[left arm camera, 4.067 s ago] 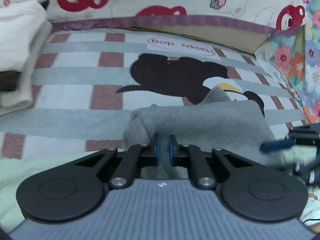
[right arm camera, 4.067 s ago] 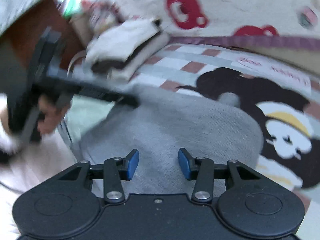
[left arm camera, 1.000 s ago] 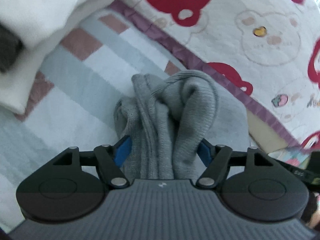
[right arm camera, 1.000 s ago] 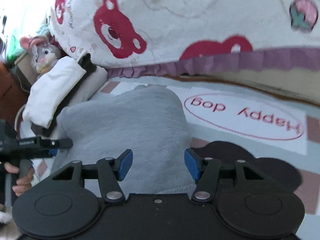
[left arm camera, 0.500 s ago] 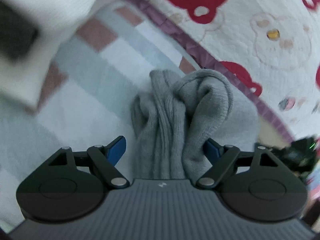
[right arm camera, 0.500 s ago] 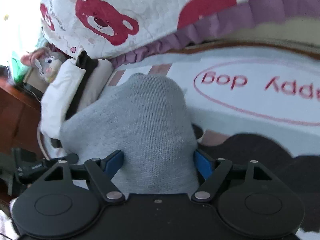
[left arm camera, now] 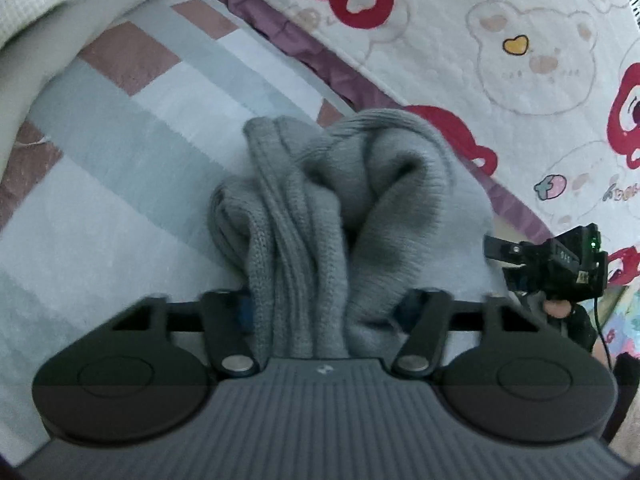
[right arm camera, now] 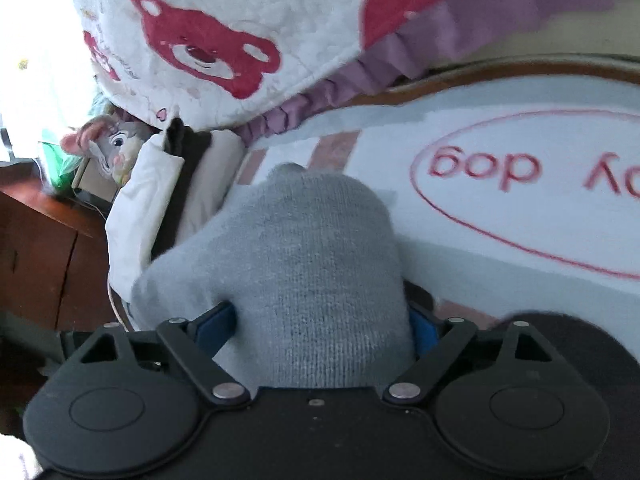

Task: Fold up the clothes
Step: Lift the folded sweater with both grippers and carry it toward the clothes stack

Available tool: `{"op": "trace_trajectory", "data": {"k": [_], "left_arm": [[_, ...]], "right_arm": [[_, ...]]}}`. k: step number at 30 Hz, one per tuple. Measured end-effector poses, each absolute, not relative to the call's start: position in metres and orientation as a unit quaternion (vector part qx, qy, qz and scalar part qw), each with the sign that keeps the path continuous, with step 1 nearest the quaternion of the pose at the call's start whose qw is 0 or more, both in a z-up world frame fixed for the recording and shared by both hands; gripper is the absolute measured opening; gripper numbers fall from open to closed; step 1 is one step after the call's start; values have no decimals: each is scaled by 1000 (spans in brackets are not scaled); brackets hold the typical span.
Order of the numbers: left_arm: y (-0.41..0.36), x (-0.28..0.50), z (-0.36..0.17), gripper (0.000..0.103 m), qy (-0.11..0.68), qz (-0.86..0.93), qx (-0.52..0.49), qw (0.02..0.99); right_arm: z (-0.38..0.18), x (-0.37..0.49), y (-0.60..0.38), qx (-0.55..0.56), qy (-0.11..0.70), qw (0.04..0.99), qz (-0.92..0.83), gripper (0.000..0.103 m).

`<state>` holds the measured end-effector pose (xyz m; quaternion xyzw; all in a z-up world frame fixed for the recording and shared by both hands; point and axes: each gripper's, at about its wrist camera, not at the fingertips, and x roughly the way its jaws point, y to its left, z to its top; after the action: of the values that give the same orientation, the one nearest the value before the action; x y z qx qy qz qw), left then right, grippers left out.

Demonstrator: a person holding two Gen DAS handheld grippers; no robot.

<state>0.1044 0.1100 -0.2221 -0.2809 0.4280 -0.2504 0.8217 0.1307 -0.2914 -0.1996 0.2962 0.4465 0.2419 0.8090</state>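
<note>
Both grippers' fingers around grey knit (left arm camera: 344, 216): left (left arm camera: 325, 312) closing, right (right arm camera: 320, 326) opening.

The left gripper (left arm camera: 324, 312) has a ribbed grey body with a small white mark, two round black discs beside it, black link arms with silver rivets, and blue pads. The right gripper (right arm camera: 320, 328) is all black, with silver rivets, small screws and blue pads (right arm camera: 216, 322); a green light and thin black cable show on its side.

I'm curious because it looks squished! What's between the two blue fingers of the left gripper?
The bunched grey sweater fills the gap of the left gripper, whose jaws are closing on it, as the left wrist view shows.
</note>
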Motion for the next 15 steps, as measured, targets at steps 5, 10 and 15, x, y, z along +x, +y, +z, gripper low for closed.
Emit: {"op": "trace_trajectory", "data": {"k": [5, 10, 15], "left_arm": [[98, 83, -197, 41, 399, -252, -213, 855], [105, 80, -200, 41, 405, -231, -245, 850], [108, 90, -211, 44, 420, -224, -280, 834]], "right_arm": [[-155, 129, -274, 220, 426, 834, 273, 70], [-147, 143, -254, 144, 432, 852, 258, 73], [-166, 141, -267, 175, 437, 858, 205, 81]]}}
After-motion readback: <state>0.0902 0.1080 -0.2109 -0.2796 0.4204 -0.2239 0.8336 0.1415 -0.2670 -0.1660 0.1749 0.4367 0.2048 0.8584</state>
